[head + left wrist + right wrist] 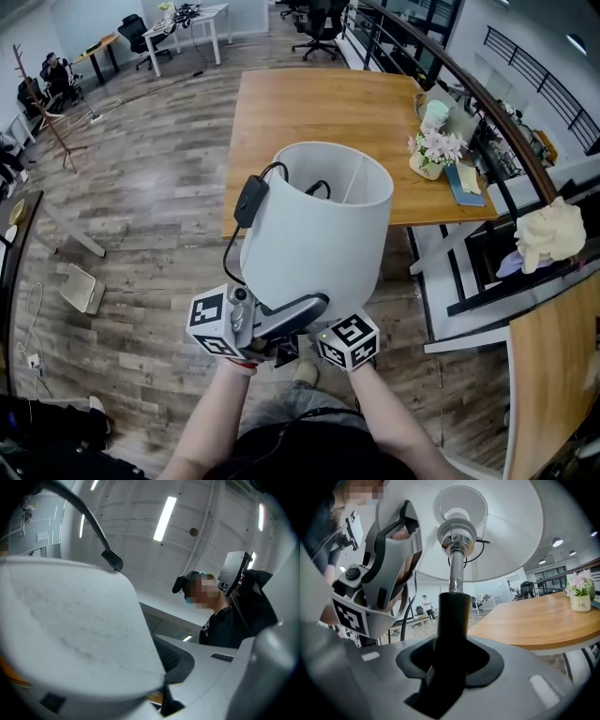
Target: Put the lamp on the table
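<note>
**Lamp held in the air, short of the table**

I hold the white drum-shaded lamp with a black stem (319, 225) in both sets of jaws, off the grey-brown plank floor (141, 187). It is on my side of the bare light-wood table (319, 103), not yet over it.

My right gripper (449, 667) does the carrying. Its jaws are clamped on the black stem (452, 616) below the chrome socket, with the dark pads hugging it on both sides. That low, central hold takes the weight and keeps the lamp close to upright.

My left gripper (314, 307) reaches up to the bottom edge of the shade (70, 620) and is closed on the thin wall there. One grey jaw lies along the outside of the shade. I judge this second hold is only for steadying. The shade is broad and light, and it would wobble on the stem if I gripped the stem alone.

The black cord with its inline switch (249, 202) hangs down the outside of the shade on my left, and it could snag when I set the lamp down.

The near half of the table is free. The small pot of pale flowers (431, 155) sits at the right edge, well apart from where I would aim. Next I need to lift the base over the table edge, and no view shows the base.
</note>
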`<state>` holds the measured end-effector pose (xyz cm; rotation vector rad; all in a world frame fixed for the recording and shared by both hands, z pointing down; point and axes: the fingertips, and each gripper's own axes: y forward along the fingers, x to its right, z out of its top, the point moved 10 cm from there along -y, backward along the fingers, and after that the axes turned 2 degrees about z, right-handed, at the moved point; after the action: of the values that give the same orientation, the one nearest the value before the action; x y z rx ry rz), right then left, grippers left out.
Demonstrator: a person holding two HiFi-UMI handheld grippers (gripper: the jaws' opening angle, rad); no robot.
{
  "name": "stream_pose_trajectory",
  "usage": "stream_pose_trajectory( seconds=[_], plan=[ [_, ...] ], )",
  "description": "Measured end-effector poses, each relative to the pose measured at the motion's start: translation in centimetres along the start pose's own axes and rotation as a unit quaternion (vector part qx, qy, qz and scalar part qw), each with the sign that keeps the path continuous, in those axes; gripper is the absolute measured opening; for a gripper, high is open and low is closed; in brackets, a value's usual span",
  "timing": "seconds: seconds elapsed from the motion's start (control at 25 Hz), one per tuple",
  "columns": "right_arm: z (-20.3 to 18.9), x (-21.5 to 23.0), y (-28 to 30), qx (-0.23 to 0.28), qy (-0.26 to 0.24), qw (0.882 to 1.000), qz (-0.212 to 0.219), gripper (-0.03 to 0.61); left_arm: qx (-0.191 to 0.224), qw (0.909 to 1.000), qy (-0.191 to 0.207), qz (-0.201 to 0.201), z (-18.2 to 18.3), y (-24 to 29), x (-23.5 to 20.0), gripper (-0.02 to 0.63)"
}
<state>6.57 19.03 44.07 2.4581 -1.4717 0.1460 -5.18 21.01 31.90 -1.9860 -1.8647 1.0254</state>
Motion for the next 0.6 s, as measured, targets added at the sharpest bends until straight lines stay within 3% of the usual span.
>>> stream_pose_trajectory(
  seconds=[0.24, 0.6],
  plan=[
    [0.9, 2.4, 1.6, -0.013, -0.008, 1.0, 0.008, 0.169, 0.015, 0.9998, -0.005, 0.007, 1.1, -0.1, -2.7, 0.025],
    [1.9, 5.7, 4.8, -0.01, 0.001, 1.0, 0.009, 0.169, 0.007, 0.9998, -0.01, 0.013, 3.0, -0.3, -7.1, 0.025]
  ],
)
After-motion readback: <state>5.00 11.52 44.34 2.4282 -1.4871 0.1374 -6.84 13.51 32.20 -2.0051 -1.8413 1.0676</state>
